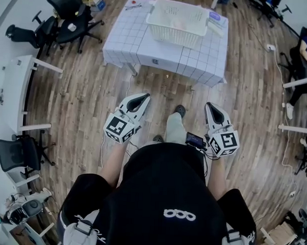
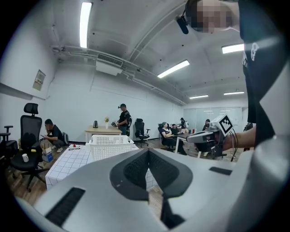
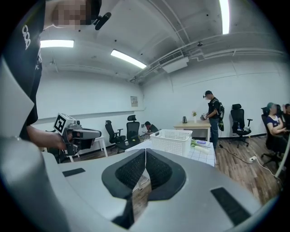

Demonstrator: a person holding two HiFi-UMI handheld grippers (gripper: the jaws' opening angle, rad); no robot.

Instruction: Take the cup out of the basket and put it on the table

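Left gripper (image 1: 143, 97) and right gripper (image 1: 210, 106) (both empty) have jaws pressed together.

A: Bright, even light. The ceiling tubes (image 2: 84, 23) glow overhead, and shadows on the wood floor (image 1: 89, 97) are soft.
B: Heavy fisheye bending, with black corners in both gripper views. The left gripper (image 2: 148, 153), close to the lens, looks soft.

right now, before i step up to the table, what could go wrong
Both the left tool and right tool are shut and empty; poked into the basket like that, either would likely shove things rather than grip. I can't make out the cup from here. Small items beside the basket on the table could get knocked.
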